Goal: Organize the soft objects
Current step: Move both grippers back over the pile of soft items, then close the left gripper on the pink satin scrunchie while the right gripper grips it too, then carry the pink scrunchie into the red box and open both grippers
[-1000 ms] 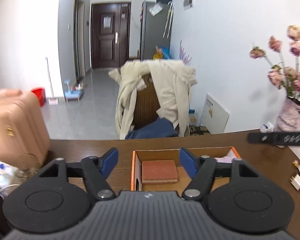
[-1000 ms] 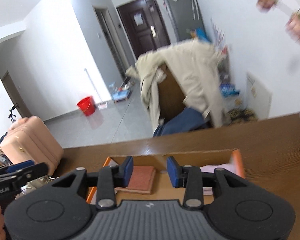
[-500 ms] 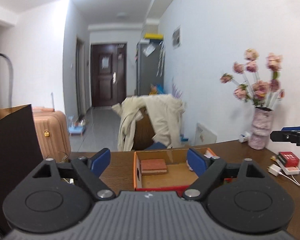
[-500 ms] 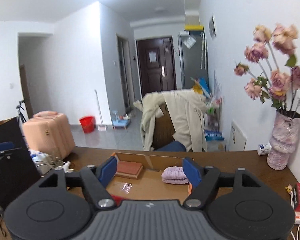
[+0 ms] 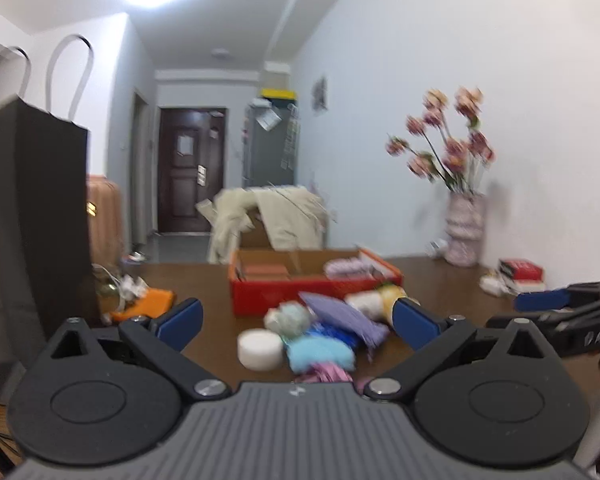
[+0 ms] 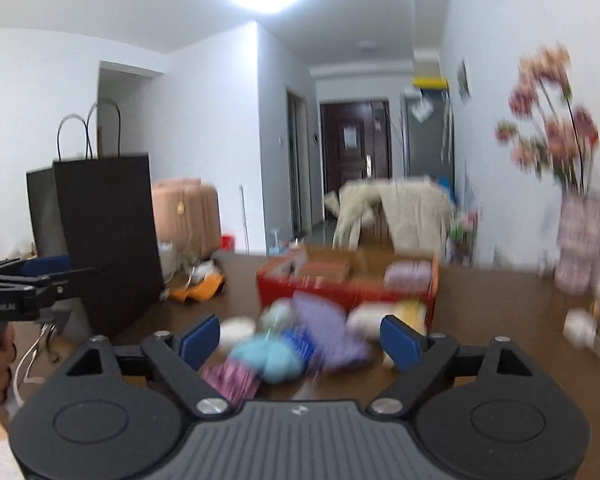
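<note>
A pile of soft things lies on the brown table [image 5: 432,280] in front of a red open box [image 5: 300,290]: a light blue puff [image 5: 320,354], a purple cloth [image 5: 344,316], a greenish ball [image 5: 288,318], a white round pad [image 5: 260,348] and a pink piece [image 5: 324,374]. The box holds a brick-red sponge [image 5: 266,271] and a lilac item [image 5: 346,267]. My left gripper [image 5: 296,320] is open and empty, held back from the pile. My right gripper [image 6: 300,336] is open and empty, also short of the pile [image 6: 276,354]. Both views are blurred.
A tall black paper bag [image 5: 32,216] stands at the table's left. An orange item [image 5: 152,300] lies beside it. A vase of pink flowers [image 5: 464,232] and a red book [image 5: 522,270] are at the right by the wall. A chair with a beige coat [image 5: 272,216] stands behind the table.
Both grippers have pulled back from over the box and toward the table's near side, so the pile of soft things in front of the box has come into view. The right gripper opened wide.
</note>
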`<control>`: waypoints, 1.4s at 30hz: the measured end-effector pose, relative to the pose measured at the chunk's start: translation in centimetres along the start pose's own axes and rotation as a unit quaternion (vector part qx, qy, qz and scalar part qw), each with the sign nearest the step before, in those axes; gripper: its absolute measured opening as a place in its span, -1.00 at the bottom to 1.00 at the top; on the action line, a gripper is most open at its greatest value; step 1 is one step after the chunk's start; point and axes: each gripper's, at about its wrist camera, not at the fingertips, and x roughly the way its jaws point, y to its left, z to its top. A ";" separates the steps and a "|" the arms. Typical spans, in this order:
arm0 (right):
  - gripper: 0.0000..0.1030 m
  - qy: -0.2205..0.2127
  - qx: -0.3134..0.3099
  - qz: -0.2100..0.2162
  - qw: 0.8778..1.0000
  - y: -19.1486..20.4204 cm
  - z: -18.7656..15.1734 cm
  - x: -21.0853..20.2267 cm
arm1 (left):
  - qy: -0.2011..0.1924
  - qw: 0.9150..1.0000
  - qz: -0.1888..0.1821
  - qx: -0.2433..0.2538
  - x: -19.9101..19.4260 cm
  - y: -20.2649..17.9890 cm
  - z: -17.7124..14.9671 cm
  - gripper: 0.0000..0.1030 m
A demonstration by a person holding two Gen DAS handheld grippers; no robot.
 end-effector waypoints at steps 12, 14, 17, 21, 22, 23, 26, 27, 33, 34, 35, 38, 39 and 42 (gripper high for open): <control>0.64 0.085 0.006 0.050 0.995 3.7 -4.5 5.3 | 0.092 0.995 -0.024 -0.032 6.3 2.3 -3.2 0.99; 0.61 0.092 0.005 0.055 0.994 4.1 -4.5 6.6 | 0.099 0.994 -0.024 -0.036 7.2 2.5 -3.3 0.99; 0.49 0.107 0.015 0.053 0.993 3.9 -4.6 8.9 | 0.109 0.992 -0.035 -0.050 8.7 2.9 -3.6 0.91; 0.32 0.130 0.036 0.036 0.990 2.8 -4.9 11.1 | 0.142 0.987 -0.043 -0.053 12.0 2.9 -4.2 0.55; 0.32 0.133 0.040 0.032 0.990 2.4 -5.0 11.3 | 0.147 0.986 -0.050 -0.054 12.7 3.0 -4.3 0.54; 0.32 0.135 0.043 0.029 0.989 1.9 -5.0 11.5 | 0.150 0.985 -0.059 -0.055 13.4 2.9 -4.6 0.54; 0.32 0.137 0.054 0.019 0.989 0.4 -5.0 11.8 | 0.172 0.980 -0.086 -0.060 15.7 3.0 -5.2 0.54; 0.32 0.136 0.060 0.012 0.989 -0.2 -5.0 11.9 | 0.179 0.978 -0.091 -0.064 16.4 3.0 -5.5 0.49; 0.25 0.149 0.077 0.020 0.986 -1.7 -5.0 13.4 | 0.212 0.964 -0.132 -0.088 17.2 3.2 -6.5 -0.11; 0.20 0.152 0.082 0.026 0.985 -1.9 -5.1 13.8 | 0.212 0.963 -0.136 -0.095 17.1 3.4 -6.6 -0.17; 0.14 0.154 0.086 0.031 0.984 -2.0 -5.2 14.2 | 0.213 0.962 -0.135 -0.100 17.1 3.5 -6.7 -0.27; -0.16 0.159 0.099 0.044 0.981 -2.5 -5.1 15.2 | 0.217 0.961 -0.133 -0.111 16.7 3.6 -6.8 -0.51; -0.28 0.161 0.100 0.054 0.980 -2.5 -5.0 15.4 | 0.217 0.961 -0.132 -0.112 16.6 3.6 -6.8 -0.58; -0.57 0.160 0.089 0.058 0.981 -2.2 -4.7 15.4 | 0.213 0.961 -0.129 -0.119 15.8 3.5 -6.4 -0.70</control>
